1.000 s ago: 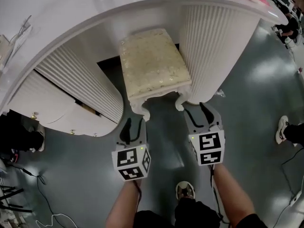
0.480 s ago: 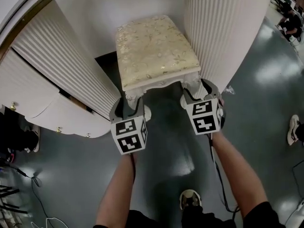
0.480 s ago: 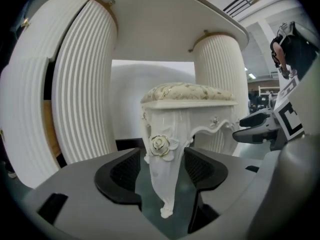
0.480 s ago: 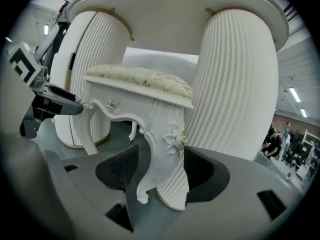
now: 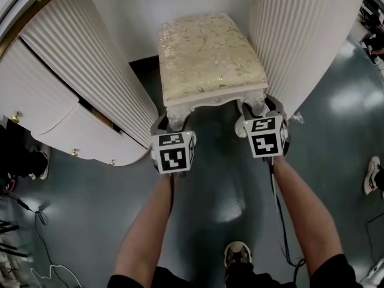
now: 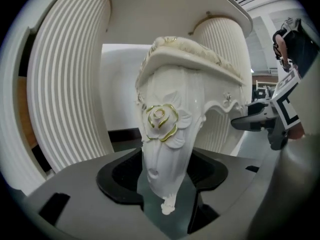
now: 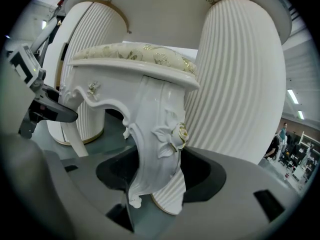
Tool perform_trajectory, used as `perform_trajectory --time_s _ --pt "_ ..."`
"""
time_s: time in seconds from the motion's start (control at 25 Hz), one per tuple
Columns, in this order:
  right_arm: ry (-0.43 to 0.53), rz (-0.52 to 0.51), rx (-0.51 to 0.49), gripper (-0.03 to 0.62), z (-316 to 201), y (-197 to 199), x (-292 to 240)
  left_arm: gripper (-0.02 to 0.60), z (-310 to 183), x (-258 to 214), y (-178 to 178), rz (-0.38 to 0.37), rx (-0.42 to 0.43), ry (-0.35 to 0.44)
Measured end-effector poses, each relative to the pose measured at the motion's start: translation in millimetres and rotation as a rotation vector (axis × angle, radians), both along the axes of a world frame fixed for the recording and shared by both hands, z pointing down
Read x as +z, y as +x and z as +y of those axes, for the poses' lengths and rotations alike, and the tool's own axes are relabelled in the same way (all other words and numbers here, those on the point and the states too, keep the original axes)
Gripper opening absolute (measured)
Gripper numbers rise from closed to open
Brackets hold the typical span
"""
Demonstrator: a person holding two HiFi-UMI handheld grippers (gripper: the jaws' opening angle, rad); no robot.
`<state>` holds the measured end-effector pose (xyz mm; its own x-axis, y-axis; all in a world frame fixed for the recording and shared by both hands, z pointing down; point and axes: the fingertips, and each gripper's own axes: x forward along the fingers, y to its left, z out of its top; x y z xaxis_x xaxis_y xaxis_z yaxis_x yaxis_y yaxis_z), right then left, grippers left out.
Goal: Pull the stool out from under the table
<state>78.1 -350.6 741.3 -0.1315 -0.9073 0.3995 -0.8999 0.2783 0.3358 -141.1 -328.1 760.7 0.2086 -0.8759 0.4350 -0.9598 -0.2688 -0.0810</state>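
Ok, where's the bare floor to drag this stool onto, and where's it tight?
Bare floor runs from the stool front back to the shoe, between the forearms. More lies right of the right pedestal. Tight: the slim gaps between stool and both pedestals, and the cables at far left.

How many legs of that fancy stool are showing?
2. The left front leg and the right front leg of the stool show; the back legs may be hidden under it.
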Motion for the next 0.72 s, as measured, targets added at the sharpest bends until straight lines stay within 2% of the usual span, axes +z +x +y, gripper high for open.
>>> perform_trajectory --time_s 0.08,0.24,0.44,0.72 --pt "-0.007 -0.005 0.001 0.242 0 0 1 0.242 0 2 1 -0.025 0.011 -0.003" --pt "-0.025 -0.005 -0.003 0.242 5 -1 -1 0.238 5 0 1 -0.039 0.004 -0.011" --pt "-0.038 0.002 -0.014 0.242 13 -1 -8 0.236 14 -8 1 -0.02 -0.01 0.013" --pt "-0.083 0.015 -0.017 0.242 29 -1 -7 0.235 33 -5 0 -0.016 -0.018 -0.008"
